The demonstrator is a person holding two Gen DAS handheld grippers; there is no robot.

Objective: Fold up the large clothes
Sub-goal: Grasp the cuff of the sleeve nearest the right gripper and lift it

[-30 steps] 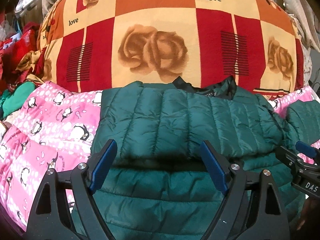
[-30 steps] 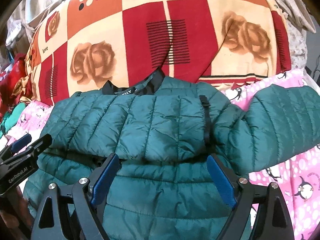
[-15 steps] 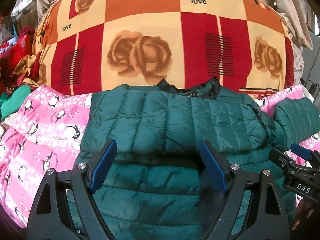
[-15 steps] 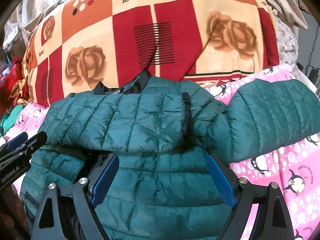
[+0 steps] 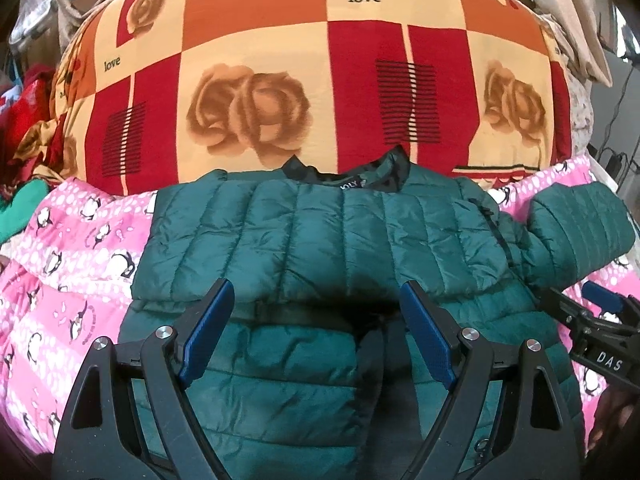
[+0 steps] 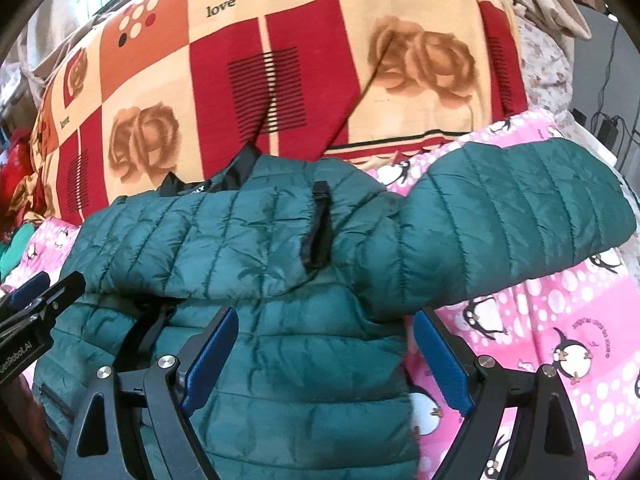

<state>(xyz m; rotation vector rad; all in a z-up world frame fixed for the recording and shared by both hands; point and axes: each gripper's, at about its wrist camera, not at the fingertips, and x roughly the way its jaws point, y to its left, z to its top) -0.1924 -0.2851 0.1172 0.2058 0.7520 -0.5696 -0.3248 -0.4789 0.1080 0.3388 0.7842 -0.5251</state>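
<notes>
A dark green quilted puffer jacket [image 5: 320,236] lies on a pink penguin-print bedspread [image 5: 68,264], collar toward the far side. Its left part is folded across the chest. Its right sleeve [image 6: 520,220] sticks out flat to the right. My left gripper [image 5: 316,312] is open and empty above the jacket's middle, over the fold edge. My right gripper [image 6: 326,340] is open and empty above the jacket's lower right, by the sleeve's root. Each gripper shows at the edge of the other's view: the right one [image 5: 592,320], the left one [image 6: 36,300].
A big rolled blanket [image 5: 320,80] with red, orange and cream squares and rose prints stands right behind the collar. A heap of red and green clothes [image 5: 24,140] lies at the far left. Cables and a plug [image 6: 608,124] hang at the far right.
Both grippers have drawn back and risen a little from the jacket. More of the jacket and of its spread right sleeve shows now. Both stay open.
</notes>
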